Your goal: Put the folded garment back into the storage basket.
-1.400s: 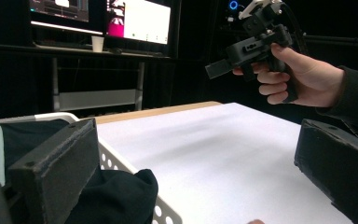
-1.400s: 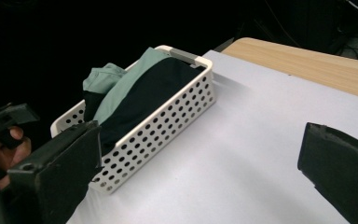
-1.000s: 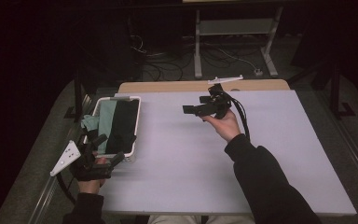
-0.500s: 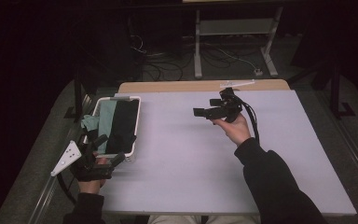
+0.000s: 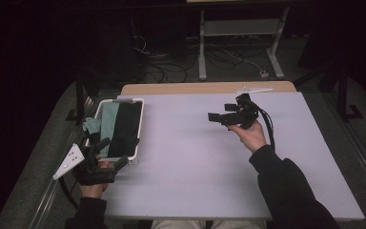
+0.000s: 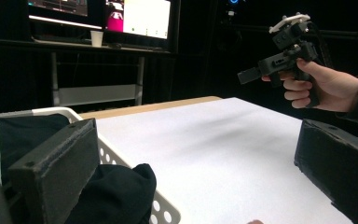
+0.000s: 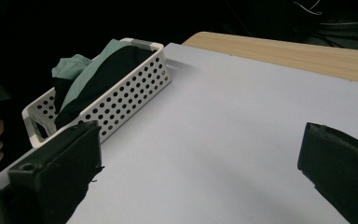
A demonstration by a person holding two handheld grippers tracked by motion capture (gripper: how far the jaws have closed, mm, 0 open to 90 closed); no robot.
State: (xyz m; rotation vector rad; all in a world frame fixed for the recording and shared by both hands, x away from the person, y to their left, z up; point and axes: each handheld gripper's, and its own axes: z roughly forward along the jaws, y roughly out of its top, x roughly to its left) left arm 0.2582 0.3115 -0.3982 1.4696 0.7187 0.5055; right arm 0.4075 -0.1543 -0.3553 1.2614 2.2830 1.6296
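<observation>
A white perforated basket [image 5: 140, 125] [image 7: 135, 88] [image 6: 121, 154] stands at the table's left side. In it lie a black cloth [image 5: 126, 126] [image 7: 103, 74] [image 6: 116, 191] and a teal cloth [image 5: 105, 125] [image 7: 81, 70]. My left gripper [image 5: 113, 153] [image 6: 196, 140] is open at the basket's near end, its left jaw over the black cloth. Right of the table's centre, a hand holds my right gripper [image 5: 213, 117] [image 7: 203, 140] [image 6: 248, 74] above the surface. It is open with nothing between its jaws and points left toward the basket.
The pale table [image 5: 195, 167] has a wooden strip [image 5: 205, 88] along its far edge. Beyond it are a metal stand [image 5: 238, 33] and floor cables [image 5: 157, 67]. Monitors [image 6: 137, 18] and a cup [image 6: 97, 38] sit on a far desk.
The right gripper has drifted a little to the right over the table. The left gripper and the basket have stayed put.
</observation>
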